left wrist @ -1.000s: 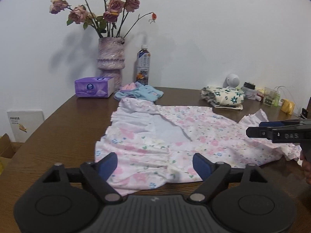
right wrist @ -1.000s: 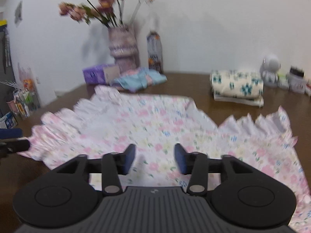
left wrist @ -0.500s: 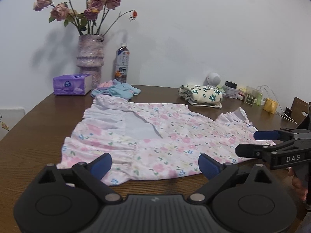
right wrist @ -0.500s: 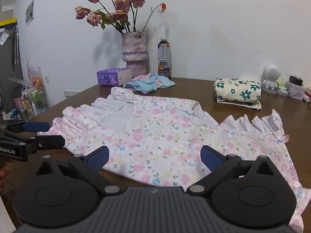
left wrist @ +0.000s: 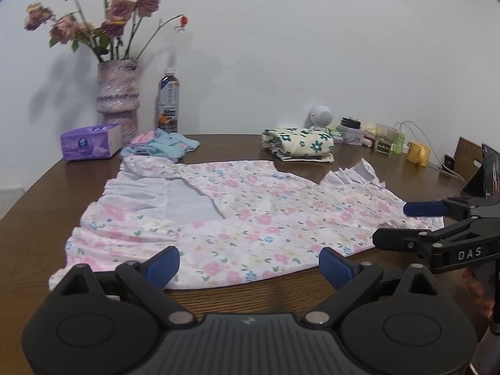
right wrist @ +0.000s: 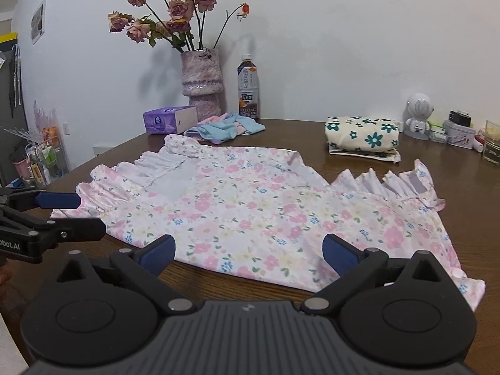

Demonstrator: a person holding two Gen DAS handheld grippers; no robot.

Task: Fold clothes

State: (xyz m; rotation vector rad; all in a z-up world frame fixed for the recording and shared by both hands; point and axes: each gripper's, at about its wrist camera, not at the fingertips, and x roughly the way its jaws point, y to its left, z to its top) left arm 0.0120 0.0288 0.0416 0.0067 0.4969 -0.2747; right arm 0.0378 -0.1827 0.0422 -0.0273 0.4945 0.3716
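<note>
Currently my left gripper and right gripper stand spread and empty; I should pinch the floral dress's near hem evenly.

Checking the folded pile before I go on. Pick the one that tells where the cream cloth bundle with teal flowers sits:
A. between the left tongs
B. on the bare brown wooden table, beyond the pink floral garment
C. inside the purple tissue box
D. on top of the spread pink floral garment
B: the cream cloth bundle with teal flowers rests on the brown wooden table, past the far edge of the spread pink floral garment, apart from it.
</note>
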